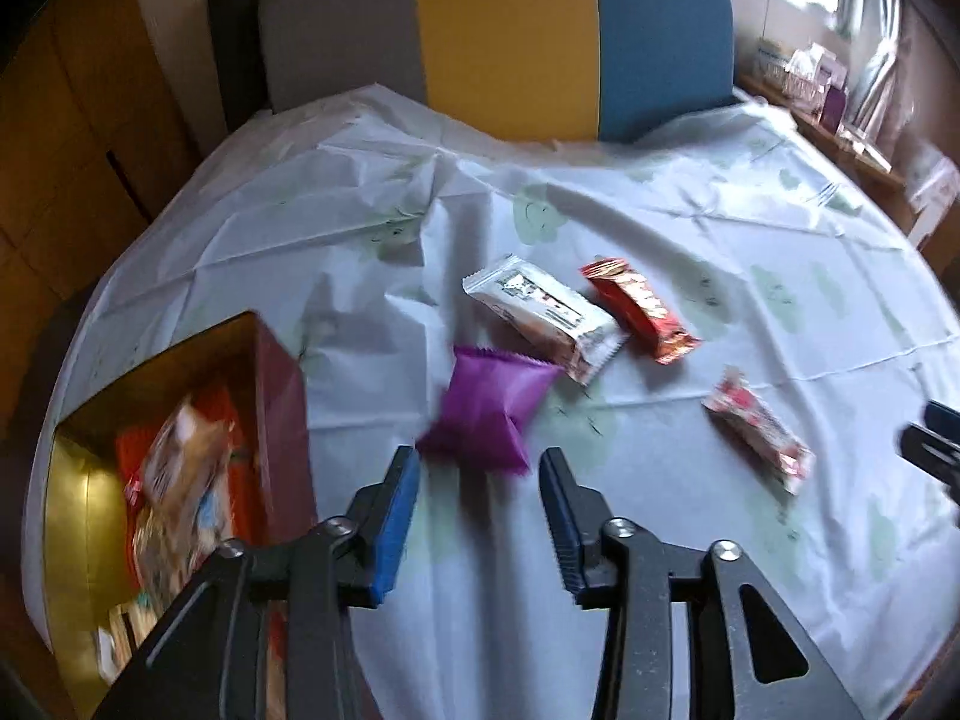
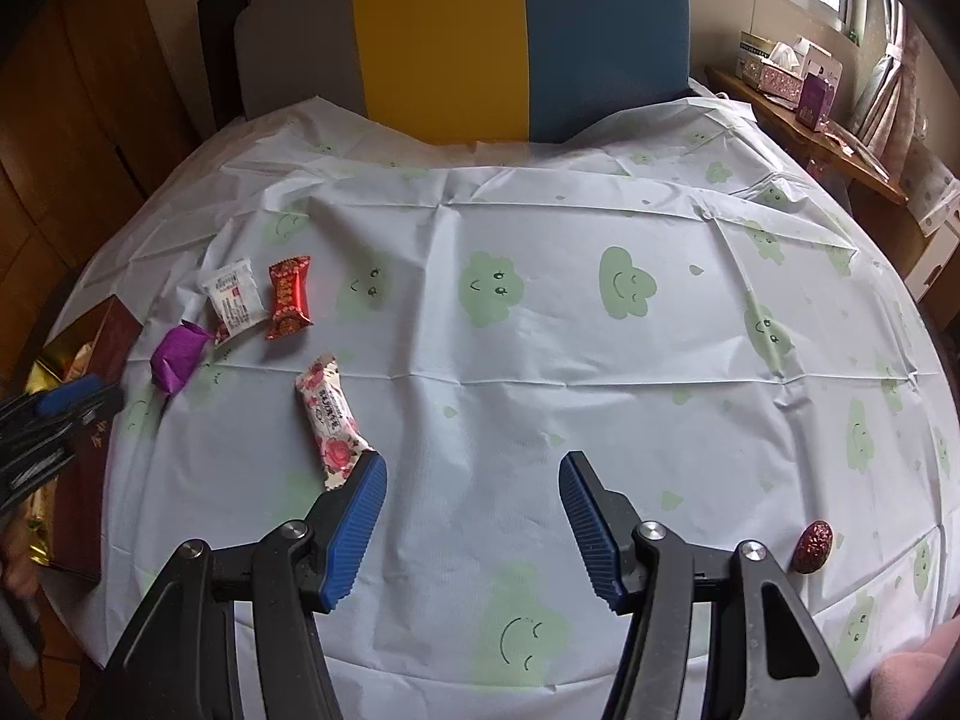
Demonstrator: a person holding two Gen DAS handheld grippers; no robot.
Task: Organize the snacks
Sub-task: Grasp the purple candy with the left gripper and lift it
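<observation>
Several snack packets lie on the white tablecloth with green clouds [image 2: 540, 360]. My left gripper [image 1: 478, 459] is open, its tips just short of a purple packet [image 1: 489, 402] that no pad touches. Behind it lie a white packet [image 1: 540, 315], a red packet [image 1: 639, 309] and a pink floral packet [image 1: 759, 429]. An open red box with a gold lining [image 1: 282, 408] holds several snacks at the left. My right gripper [image 2: 474, 459] is open and empty over the cloth. The floral packet [image 2: 330, 414] ends beside its left fingertip. The purple packet [image 2: 177, 360] lies far left.
A small dark red wrapped sweet [image 2: 813, 546] lies near the table's right front edge. A grey, yellow and blue seat back [image 2: 444, 48] stands behind the table. A wooden shelf with tissue boxes [image 2: 780, 69] is at the back right. The left gripper [image 2: 66, 408] shows at the left edge.
</observation>
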